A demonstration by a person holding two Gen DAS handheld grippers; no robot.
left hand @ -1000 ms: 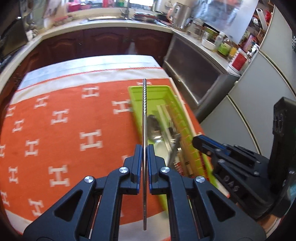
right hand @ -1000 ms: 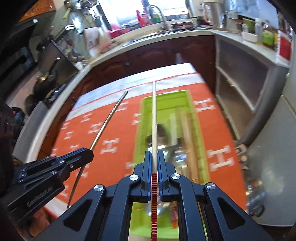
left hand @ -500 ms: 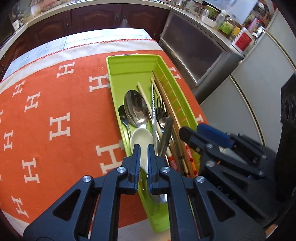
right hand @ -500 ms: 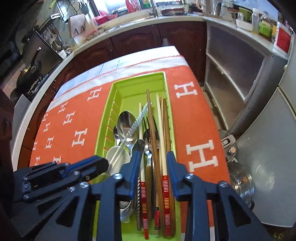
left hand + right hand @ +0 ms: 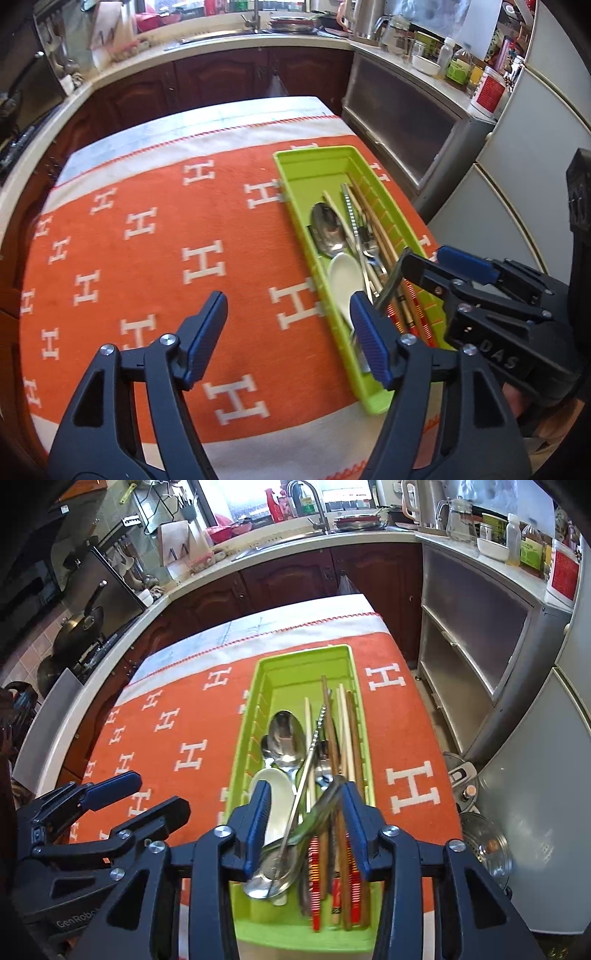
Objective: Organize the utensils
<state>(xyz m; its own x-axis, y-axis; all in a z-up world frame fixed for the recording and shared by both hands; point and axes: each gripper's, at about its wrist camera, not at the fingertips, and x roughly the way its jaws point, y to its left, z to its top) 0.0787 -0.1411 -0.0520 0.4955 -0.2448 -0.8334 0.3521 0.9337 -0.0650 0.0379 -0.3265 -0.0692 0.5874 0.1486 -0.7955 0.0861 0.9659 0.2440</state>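
Left gripper (image 5: pixel 288 325): jaws wide apart and opening, nothing between them; blue pads (image 5: pixel 207 328) clear of any object. It hangs above the orange cloth (image 5: pixel 147 258), with its right finger over the left rim of the green tray (image 5: pixel 314 166). Right gripper (image 5: pixel 304 812): jaws about half apart and opening; utensils lie in the gap between the fingers as seen from its own camera, but neither pad is seen to press on any of them, so nothing is held. In the left wrist view the right gripper (image 5: pixel 424 266) sits at about 3 o'clock, over the near right part of the tray. Tray lies lengthwise on the cloth, toward the right edge of the table. Contents, right wrist view: large metal spoon (image 5: pixel 286 738) at about 11 o'clock from the gripper's midpoint; white ceramic spoon (image 5: pixel 273 786) just left of centre, beside the left finger; thin twisted metal rod (image 5: pixel 306 768) lying diagonally across the spoons; wooden chopsticks (image 5: pixel 341 731) along the right side, their red-striped ends (image 5: pixel 314 864) toward the near end of the tray. Whether the fingertips touch the pile cannot be told.
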